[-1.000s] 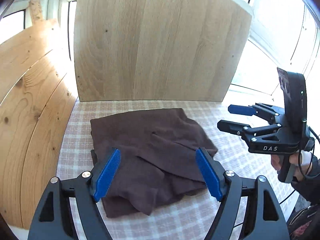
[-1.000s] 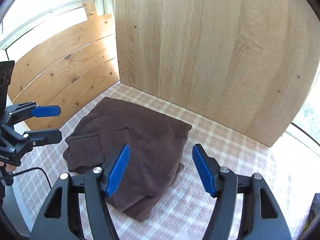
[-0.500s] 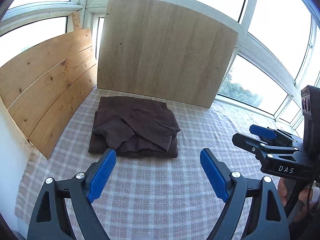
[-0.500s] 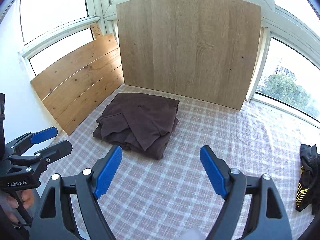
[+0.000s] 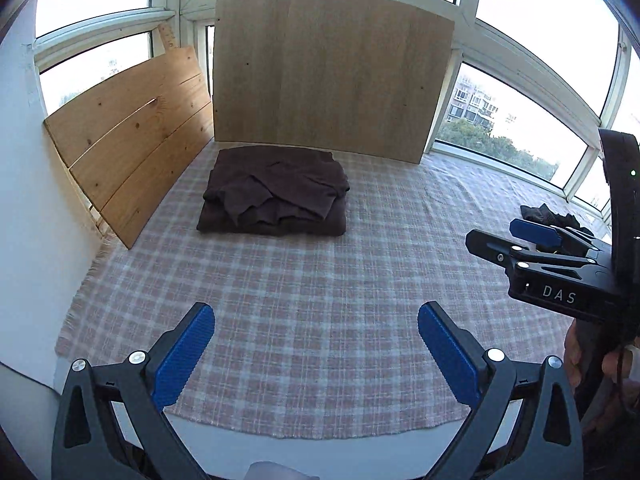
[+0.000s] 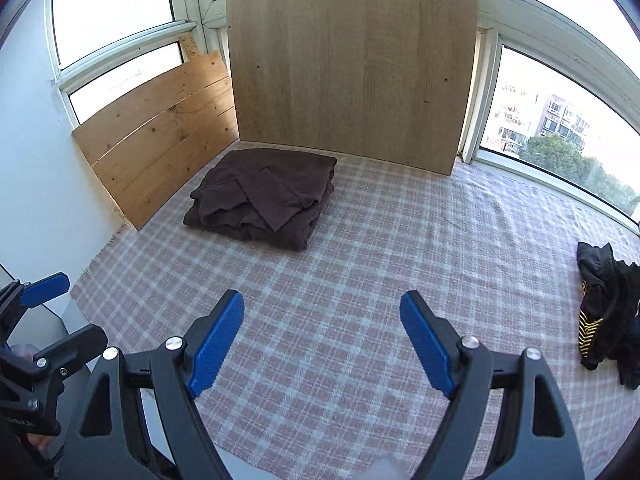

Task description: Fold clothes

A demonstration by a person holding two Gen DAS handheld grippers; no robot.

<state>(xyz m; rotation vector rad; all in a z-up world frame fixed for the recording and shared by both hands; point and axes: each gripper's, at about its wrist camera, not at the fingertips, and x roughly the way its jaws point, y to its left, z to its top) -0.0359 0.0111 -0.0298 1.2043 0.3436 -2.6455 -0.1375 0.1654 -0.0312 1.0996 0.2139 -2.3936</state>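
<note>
Both grippers I hold spread and empty: left gripper (image 5: 316, 344), jaws just widening, right gripper (image 6: 322, 336). Folded brown clothes (image 5: 276, 192) lie at eleven o'clock; only my right view shows the whole black garment (image 6: 608, 312) at three o'clock.

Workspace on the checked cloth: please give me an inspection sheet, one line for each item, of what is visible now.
Surface: checked cloth, pink and white, lying flat; fringe at its left edge.
Job's things: brown garment folded in a stack at the far left corner; black and yellow garment crumpled at the right edge, not folded.
Clutter: nothing seen.
Grippers: left gripper open, jaws have just been opening, nothing between them; right gripper open, nothing between them.
Cables: dark cable by the hand holding the right gripper.
Surroundings: upright wooden board, plank panel, windows behind.
</note>
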